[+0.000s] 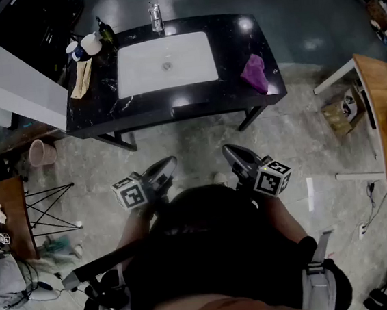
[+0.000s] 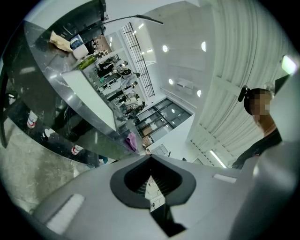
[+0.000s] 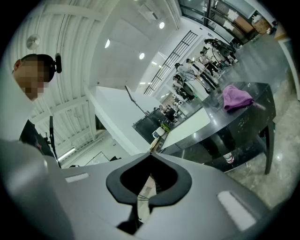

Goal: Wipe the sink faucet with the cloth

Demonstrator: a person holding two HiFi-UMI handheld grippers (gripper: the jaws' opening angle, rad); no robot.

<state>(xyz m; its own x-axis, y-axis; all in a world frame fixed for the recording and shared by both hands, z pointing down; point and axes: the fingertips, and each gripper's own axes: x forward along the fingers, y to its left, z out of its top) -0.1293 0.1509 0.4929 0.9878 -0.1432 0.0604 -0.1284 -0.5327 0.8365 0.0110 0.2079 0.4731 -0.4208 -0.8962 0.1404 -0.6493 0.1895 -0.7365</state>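
A chrome faucet stands at the far edge of a white sink set in a black marble counter. A purple cloth lies bunched on the counter's right end, also seen as the cloth and the cloth in the two gripper views. My left gripper and right gripper are held close to my body, well short of the counter over the floor. Both are shut with nothing in them: the left gripper and the right gripper show their jaws meeting.
A beige rag, white cups and a green bottle sit on the counter's left end. On the floor are a pink bucket, a wire stool and a cardboard box. A wooden table stands right.
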